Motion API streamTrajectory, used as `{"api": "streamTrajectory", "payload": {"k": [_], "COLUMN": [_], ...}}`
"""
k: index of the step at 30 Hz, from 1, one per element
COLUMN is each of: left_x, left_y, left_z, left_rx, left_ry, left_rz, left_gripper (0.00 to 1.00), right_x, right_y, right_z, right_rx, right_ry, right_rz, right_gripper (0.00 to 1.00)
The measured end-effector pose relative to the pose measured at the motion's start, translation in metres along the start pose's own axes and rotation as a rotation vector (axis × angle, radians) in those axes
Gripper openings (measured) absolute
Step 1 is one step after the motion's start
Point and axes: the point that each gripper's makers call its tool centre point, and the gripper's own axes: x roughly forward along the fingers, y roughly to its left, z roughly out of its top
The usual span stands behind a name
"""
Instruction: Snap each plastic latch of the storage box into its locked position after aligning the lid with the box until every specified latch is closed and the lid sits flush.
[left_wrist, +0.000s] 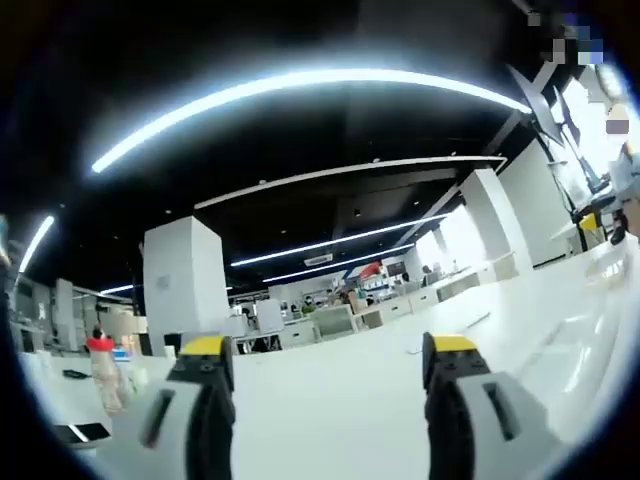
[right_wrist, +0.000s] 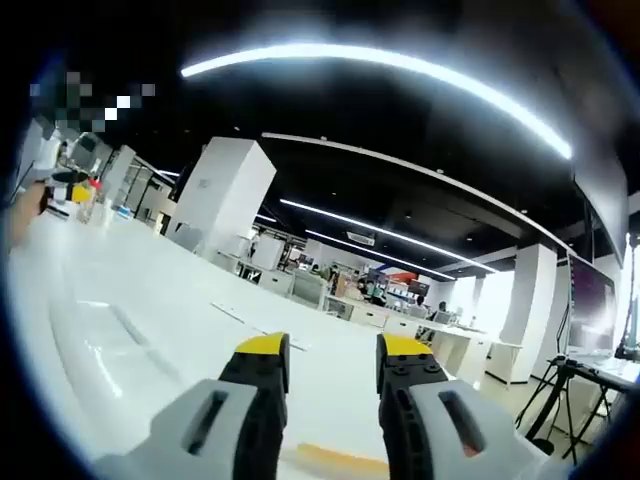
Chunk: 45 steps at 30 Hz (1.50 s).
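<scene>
Tool jaws on my left tool (left_wrist: 328, 372) stand wide apart at the bottom of the left gripper view, yellow-tipped and holding nothing, with bare white tabletop (left_wrist: 340, 410) running away between them toward the middle of the frame. My right tool (right_wrist: 333, 362) sits at the bottom of the right gripper view with its jaws closer together, a narrow gap between the yellow tips, also holding nothing. Both point out across an open hall with white pillars and long ceiling lights, not down at any work. I cannot find the storage box, its lid or its latches in either view; a faint raised white shape with glossy edges lies on the tabletop at the left of the right gripper view, but I cannot tell what it is. At the far left of the left gripper view a red-capped bottle (left_wrist: 101, 372) stands on the tabletop. Judging from the task, such a box is likely light, stiff plastic that would slide on this smooth surface if pushed from one side, so I would steady the lid with one tool and press each latch flap near its free edge with the other. Latch hinges are thin, so pressure should be square, not twisting.
</scene>
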Motion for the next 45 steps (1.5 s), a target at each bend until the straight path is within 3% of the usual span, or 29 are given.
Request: {"api": "streamTrajectory", "payload": {"k": [8, 17, 21, 24, 34, 45], "left_x": [-0.002, -0.001, -0.003, -0.003, -0.011, -0.01], "left_y": [-0.006, -0.008, -0.005, -0.004, 0.021, 0.013], "left_z": [0.002, -0.006, -0.001, -0.003, 0.006, 0.011], "left_rx": [-0.007, 0.051, 0.039, 0.045, 0.04, 0.021], "left_ry": [-0.01, 0.037, 0.014, 0.029, -0.003, -0.023], "left_rz": [-0.02, -0.015, -0.01, -0.01, 0.078, 0.052], "left_gripper": [0.76, 0.76, 0.77, 0.77, 0.78, 0.78], "right_x": [0.0, 0.0, -0.001, -0.001, -0.002, -0.002], "right_y": [0.003, 0.012, 0.012, 0.011, 0.009, 0.022], "right_z": [-0.001, 0.0, 0.003, 0.002, 0.001, -0.002], "right_rx": [-0.004, -0.011, -0.017, -0.011, -0.008, -0.014], "right_ry": [0.006, 0.007, -0.001, 0.001, 0.014, 0.019], "right_rz": [0.005, 0.025, 0.023, 0.024, 0.027, 0.085], "right_gripper": [0.33, 0.33, 0.33, 0.33, 0.32, 0.31]}}
